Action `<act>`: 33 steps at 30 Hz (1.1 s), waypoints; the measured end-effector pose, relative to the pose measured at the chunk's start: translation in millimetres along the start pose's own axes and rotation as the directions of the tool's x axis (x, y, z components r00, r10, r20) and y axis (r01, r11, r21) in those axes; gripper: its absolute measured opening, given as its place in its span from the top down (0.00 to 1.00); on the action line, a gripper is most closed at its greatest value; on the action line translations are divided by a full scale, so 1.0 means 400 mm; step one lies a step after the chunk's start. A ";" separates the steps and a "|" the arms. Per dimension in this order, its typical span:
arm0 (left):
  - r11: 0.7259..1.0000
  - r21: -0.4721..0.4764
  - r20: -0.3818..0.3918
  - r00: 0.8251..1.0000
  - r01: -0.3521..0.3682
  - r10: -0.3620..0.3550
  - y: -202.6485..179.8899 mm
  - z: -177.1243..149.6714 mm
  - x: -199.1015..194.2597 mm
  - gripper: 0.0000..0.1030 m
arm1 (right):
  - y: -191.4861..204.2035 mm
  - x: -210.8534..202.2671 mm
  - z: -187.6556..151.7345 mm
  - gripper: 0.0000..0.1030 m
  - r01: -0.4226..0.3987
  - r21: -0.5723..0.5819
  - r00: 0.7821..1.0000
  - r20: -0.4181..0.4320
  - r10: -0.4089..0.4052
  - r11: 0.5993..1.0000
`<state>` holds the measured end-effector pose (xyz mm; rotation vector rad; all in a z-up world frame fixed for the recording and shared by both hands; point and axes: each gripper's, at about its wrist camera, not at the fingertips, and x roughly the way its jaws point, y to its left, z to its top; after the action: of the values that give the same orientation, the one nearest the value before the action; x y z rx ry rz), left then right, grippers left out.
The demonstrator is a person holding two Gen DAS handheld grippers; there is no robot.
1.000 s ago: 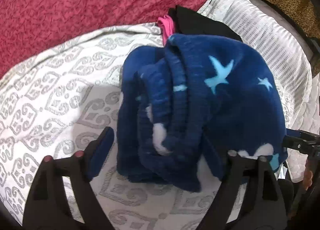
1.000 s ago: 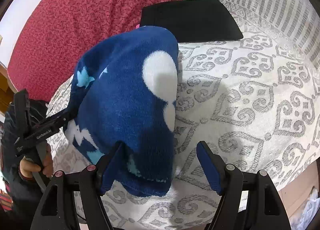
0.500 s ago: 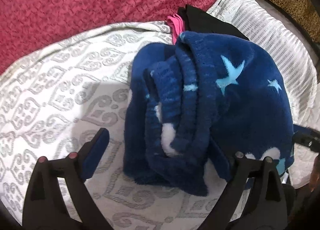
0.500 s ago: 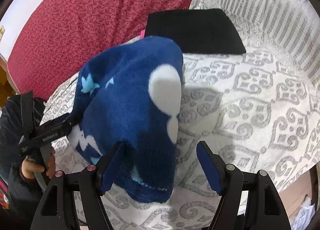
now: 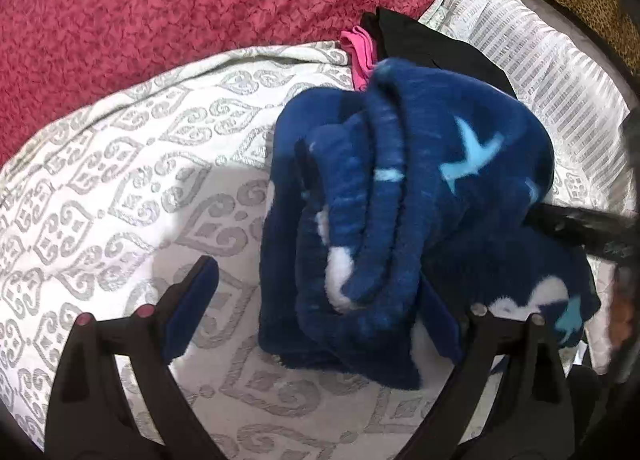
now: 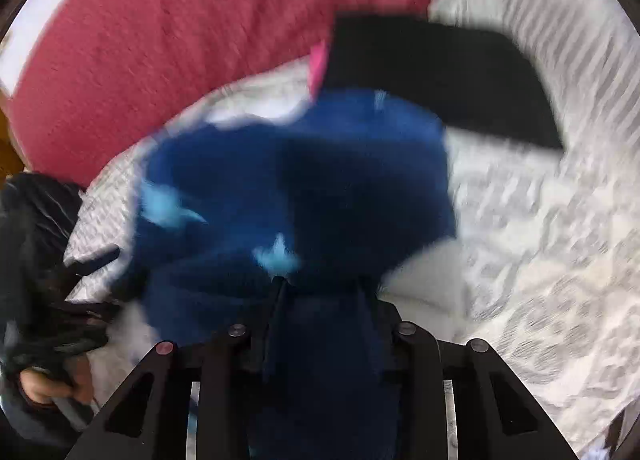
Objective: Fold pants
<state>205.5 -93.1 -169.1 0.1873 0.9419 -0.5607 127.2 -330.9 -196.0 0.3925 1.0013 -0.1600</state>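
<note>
While bunched, fluffy star-print pants (image 5: 420,196), swirl-patterned quilt (image 5: 120,188)

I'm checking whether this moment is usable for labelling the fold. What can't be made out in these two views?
- Right wrist view: all motion-blurred; whether the closing right tongs already pinch the blue fleece pants between them is unclear.
- Left wrist view: the left tongs' right finger is partly buried in the pants.
- Pink garment: mostly hidden under the black folded garment.

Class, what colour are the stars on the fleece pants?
Light blue, on dark blue fleece pants; clearest in the left wrist view.
</note>
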 end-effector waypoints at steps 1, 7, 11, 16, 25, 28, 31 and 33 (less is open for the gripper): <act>1.000 -0.005 0.002 1.000 0.003 -0.003 0.000 0.000 -0.003 0.08 | -0.001 -0.008 -0.001 0.67 -0.010 -0.004 1.000 0.008 0.010 1.000; 0.991 -0.084 0.085 0.991 0.109 -0.102 -0.021 0.043 -0.103 0.14 | 0.018 -0.097 -0.017 0.67 -0.030 -0.063 0.999 0.038 0.032 0.998; 0.966 -0.020 0.178 0.951 0.259 -0.252 -0.094 0.117 -0.176 0.16 | 0.011 -0.139 -0.057 0.67 -0.109 -0.036 0.993 0.050 0.111 0.993; 0.951 0.111 0.054 0.954 0.288 -0.295 -0.249 0.191 -0.076 0.35 | 0.002 -0.117 -0.097 0.67 -0.127 -0.014 0.991 0.030 0.128 0.992; 0.988 0.143 -0.046 0.997 0.064 -0.058 -0.222 0.229 0.119 0.49 | -0.007 -0.118 -0.114 0.66 -0.169 -0.039 0.985 0.018 0.170 0.985; 0.979 0.192 0.016 0.998 0.063 -0.067 -0.204 0.208 0.020 0.34 | -0.028 -0.164 -0.103 0.64 -0.179 -0.014 0.983 0.028 0.179 0.984; 0.983 0.185 0.105 0.994 0.006 -0.026 -0.134 0.173 -0.048 0.13 | -0.071 -0.215 -0.090 0.27 -0.171 0.026 0.979 0.116 0.167 0.985; 0.991 0.133 0.062 0.997 0.035 -0.043 -0.075 0.150 -0.039 0.11 | -0.101 -0.223 -0.081 0.17 -0.153 0.072 0.980 0.137 0.142 0.986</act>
<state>225.2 -135.8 -118.8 0.2681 0.8480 -0.6617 41.4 -359.4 -146.1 0.5233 0.8338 -0.0915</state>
